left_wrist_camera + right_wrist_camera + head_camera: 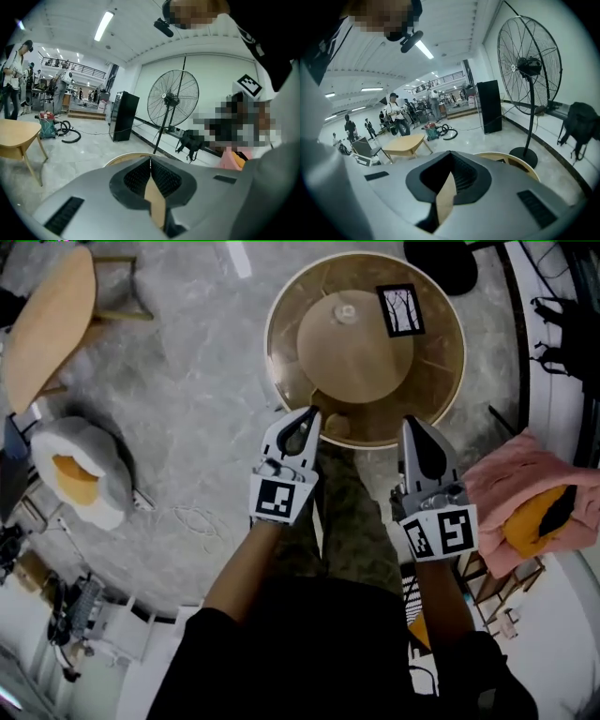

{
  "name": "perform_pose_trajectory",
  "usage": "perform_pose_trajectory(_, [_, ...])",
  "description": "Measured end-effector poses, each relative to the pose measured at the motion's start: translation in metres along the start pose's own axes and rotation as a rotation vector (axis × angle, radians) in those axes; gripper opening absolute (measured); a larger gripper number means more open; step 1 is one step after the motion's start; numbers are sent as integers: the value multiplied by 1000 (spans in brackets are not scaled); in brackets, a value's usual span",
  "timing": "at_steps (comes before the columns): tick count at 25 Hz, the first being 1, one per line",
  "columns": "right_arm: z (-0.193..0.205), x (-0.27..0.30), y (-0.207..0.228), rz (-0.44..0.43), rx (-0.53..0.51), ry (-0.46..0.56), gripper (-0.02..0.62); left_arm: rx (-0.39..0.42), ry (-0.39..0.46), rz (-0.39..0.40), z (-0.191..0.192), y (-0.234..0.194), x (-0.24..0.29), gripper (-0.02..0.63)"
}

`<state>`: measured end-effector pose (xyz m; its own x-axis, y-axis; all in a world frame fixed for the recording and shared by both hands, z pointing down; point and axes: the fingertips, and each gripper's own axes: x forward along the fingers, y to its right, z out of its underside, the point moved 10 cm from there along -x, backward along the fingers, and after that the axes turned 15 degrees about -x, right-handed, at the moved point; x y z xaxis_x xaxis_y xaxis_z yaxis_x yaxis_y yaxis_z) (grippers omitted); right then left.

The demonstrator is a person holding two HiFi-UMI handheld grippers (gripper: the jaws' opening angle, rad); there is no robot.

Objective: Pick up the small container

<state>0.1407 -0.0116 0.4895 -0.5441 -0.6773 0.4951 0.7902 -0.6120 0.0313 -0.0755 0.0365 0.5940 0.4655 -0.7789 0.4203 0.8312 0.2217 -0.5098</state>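
Two closed, empty grippers; container untouched.
Both tools hung at the near rim of the round table (pixel 271 351). The left gripper (pixel 307 418) and the right gripper (pixel 413 425) each had their jaws pressed together with nothing between them, as each gripper view showed. The small container (pixel 345 312), a pale round item as far as could be made out, sat on the table's raised centre disc (pixel 352 367), near a black-framed card (pixel 400 310) and well apart from both tools. None of the task appeared done: reaching in, opening the jaws, closing them on the container and lifting it all seemingly remained.
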Motion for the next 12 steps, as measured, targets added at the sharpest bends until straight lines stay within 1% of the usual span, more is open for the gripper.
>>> perform_pose_trajectory(5, [23,28,6,38,16,7,17,12,-9,-2,18,-34,50,21])
perform_pose_trajectory(7, [32,35,5,30,11,-2,17,17,-11,6,23,-44,68,21])
perform_pose_trajectory(12, [50,46,6,0,-17,-22,17,66,-4,65,21,-58,113,21])
